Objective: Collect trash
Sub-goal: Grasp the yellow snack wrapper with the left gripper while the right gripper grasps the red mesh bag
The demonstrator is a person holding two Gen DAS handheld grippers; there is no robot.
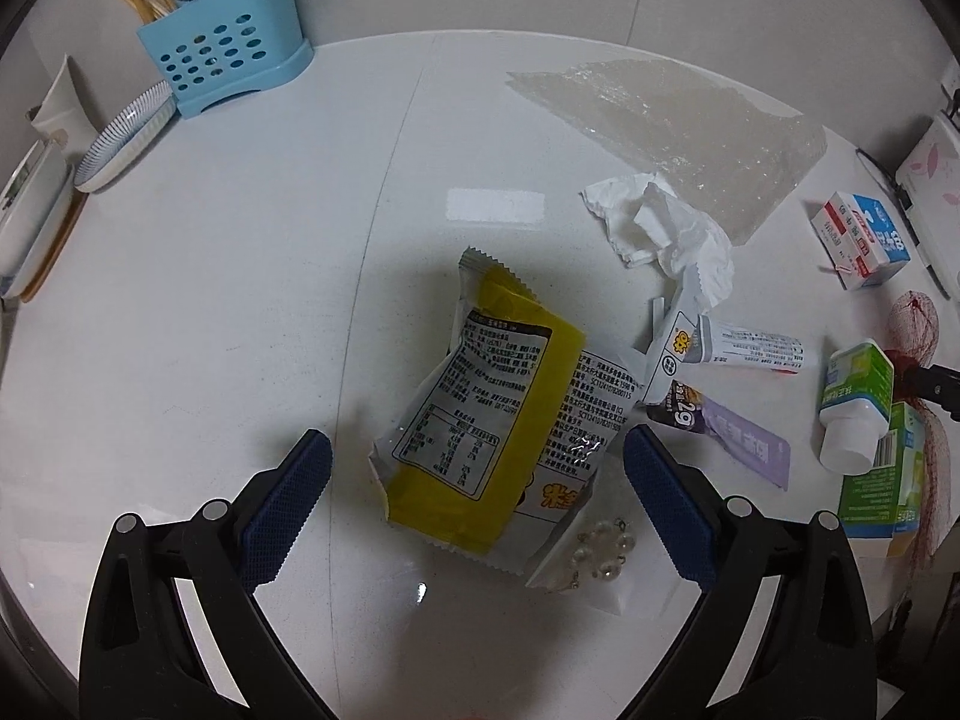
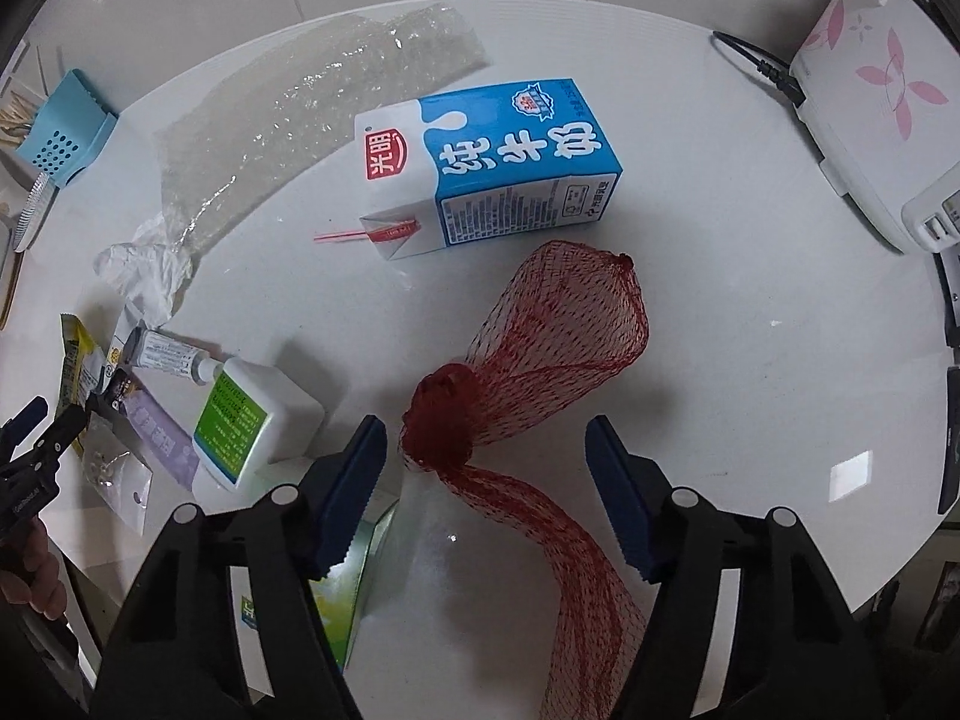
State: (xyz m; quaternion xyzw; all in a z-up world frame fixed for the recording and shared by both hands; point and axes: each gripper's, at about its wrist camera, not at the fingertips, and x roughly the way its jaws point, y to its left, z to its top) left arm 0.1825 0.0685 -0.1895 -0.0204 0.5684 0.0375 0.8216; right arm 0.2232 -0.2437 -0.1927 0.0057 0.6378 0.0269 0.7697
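The yellow snack wrapper (image 1: 480, 420) lies flat on the white desk (image 1: 240, 300), right between your left gripper (image 1: 477, 498)'s jaws, which stand spread wide with nothing in them. Judge it as light, thin and slick: foil film that crumples and slides rather than lifts. Pinch it at the puffed yellow middle or at a crimped edge, where a fold can rise between the pads, not flat against the desk.

Just beside the wrapper, at its near corner, a small clear bag of beads (image 1: 591, 546) partly overlaps it; it may drag along. Beyond the wrapper sits a crumpled tissue (image 1: 666, 228), soft and easily squashed, and farther still a sheet of bubble wrap (image 1: 672, 138), springy and loose.

To the wrapper's far side your right gripper (image 2: 486, 492) hangs over the red mesh net (image 2: 540, 360), jaws likewise released and empty. The net looks limp and snaggy; take it at the bunched knot, the firmest part. Past the net lies the blue milk carton (image 2: 498, 168) on its side, stiff, probably light, with a straw sticking out that could drip.
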